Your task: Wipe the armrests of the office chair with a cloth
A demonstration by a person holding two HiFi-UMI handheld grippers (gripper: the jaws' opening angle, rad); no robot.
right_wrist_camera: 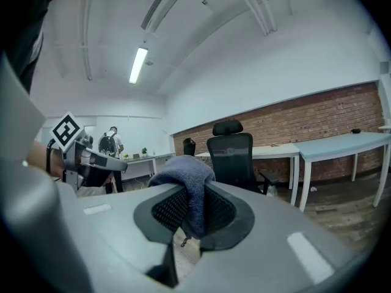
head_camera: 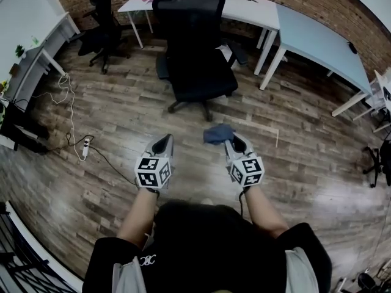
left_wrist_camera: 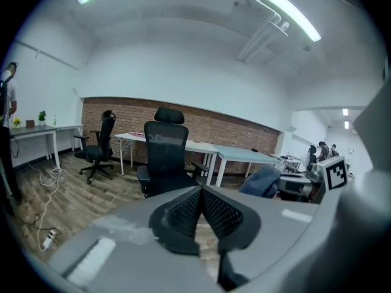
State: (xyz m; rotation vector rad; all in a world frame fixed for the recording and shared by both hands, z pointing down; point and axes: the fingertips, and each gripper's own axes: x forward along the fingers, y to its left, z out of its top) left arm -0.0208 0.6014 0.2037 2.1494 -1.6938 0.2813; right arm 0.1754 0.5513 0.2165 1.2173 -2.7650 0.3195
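- Right tongs (right_wrist_camera: 194,194) – closed on the one blue cloth (right_wrist_camera: 183,170). The cloth is pinched between the jaws, and its bulk bunches up over their tips.
- Left tongs (left_wrist_camera: 200,191) – jaws fully together with nothing between them. We count two tongs, both held low in front of the person, side by side and apart.
- Floor (head_camera: 122,121) – wood planks. One white power strip (head_camera: 85,146) lies to the left on its cable, clear of the path ahead.
- Step in hand, as we judge it: approach. The cloth is gripped, but the wipe has not begun.
- Office chair (head_camera: 195,47) – black, with a headrest, straight ahead and well apart from both tongs. Its two armrests (head_camera: 239,54) sit one on each side of the seat.
- Next move: we carry the cloth forward, lay it flat on top of one armrest and press while drawing it along. The free left tongs can steady the chair, since it may roll or swivel.
- Second chair (head_camera: 101,26) – further back on the left, which makes two chairs in all.
- Two tables (head_camera: 256,11) stand side by side at the brick wall.
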